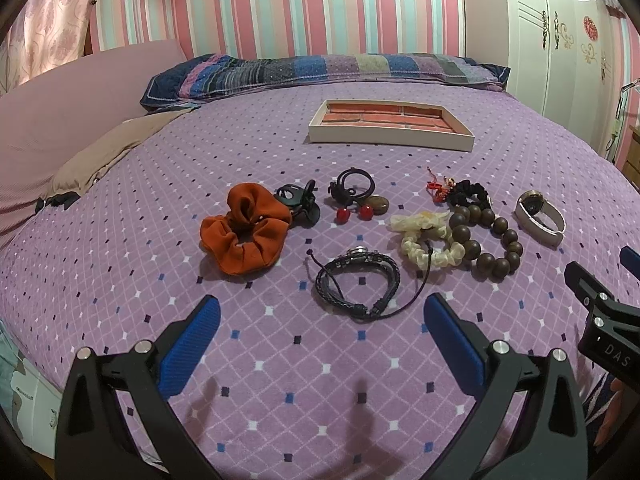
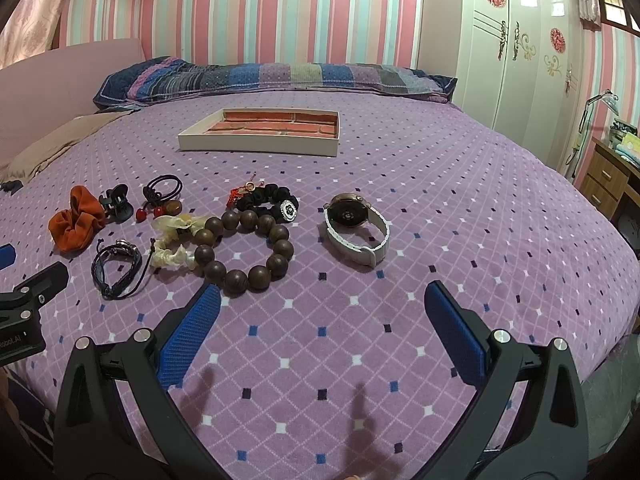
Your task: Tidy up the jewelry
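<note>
Left gripper (image 1: 322,318) hangs wide and empty, the black cord bracelet (image 1: 357,281) at its 12 o'clock; its loose cord could snag the cream scrunchie (image 1: 430,240) touching it. Right gripper (image 2: 322,308), equally wide, faces the watch (image 2: 356,226). At 12 o'clock beyond, the tray (image 2: 260,142) lies well apart, risking drops.
</note>
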Demonstrator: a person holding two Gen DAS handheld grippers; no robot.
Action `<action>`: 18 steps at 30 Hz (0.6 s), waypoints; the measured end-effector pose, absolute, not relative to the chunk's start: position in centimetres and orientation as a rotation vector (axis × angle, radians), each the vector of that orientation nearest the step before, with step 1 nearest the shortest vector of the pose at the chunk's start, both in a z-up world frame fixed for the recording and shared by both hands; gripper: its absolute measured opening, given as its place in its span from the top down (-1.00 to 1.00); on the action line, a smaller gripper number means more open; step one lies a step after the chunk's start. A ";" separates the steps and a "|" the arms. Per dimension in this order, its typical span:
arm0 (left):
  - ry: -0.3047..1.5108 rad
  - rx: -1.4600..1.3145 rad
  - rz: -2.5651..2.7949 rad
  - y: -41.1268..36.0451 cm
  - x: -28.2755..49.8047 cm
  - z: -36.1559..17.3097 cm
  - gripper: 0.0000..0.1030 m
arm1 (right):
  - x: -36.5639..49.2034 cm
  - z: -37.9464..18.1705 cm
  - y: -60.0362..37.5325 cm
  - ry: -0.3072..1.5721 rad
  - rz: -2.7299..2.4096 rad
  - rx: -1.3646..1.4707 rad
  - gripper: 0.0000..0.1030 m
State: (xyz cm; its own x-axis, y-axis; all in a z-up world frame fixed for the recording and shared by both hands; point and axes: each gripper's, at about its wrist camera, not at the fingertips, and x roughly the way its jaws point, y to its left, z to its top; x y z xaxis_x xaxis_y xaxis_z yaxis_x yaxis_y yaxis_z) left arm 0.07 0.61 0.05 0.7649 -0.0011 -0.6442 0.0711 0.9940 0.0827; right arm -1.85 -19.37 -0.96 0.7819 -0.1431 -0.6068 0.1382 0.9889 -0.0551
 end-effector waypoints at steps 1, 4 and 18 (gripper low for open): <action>0.700 0.104 -0.038 0.7 0.4 -0.1 -0.93 | -1.9 -1.0 -19.4 0.658 -0.151 -0.007 -0.92; 0.707 0.099 -0.032 1.1 0.6 -0.3 -0.93 | -1.8 -1.1 -19.3 0.660 -0.148 -0.005 -0.92; 0.753 0.075 -0.015 1.7 1.0 -1.1 -0.93 | -1.1 -1.7 -19.8 0.690 -0.136 0.017 -0.92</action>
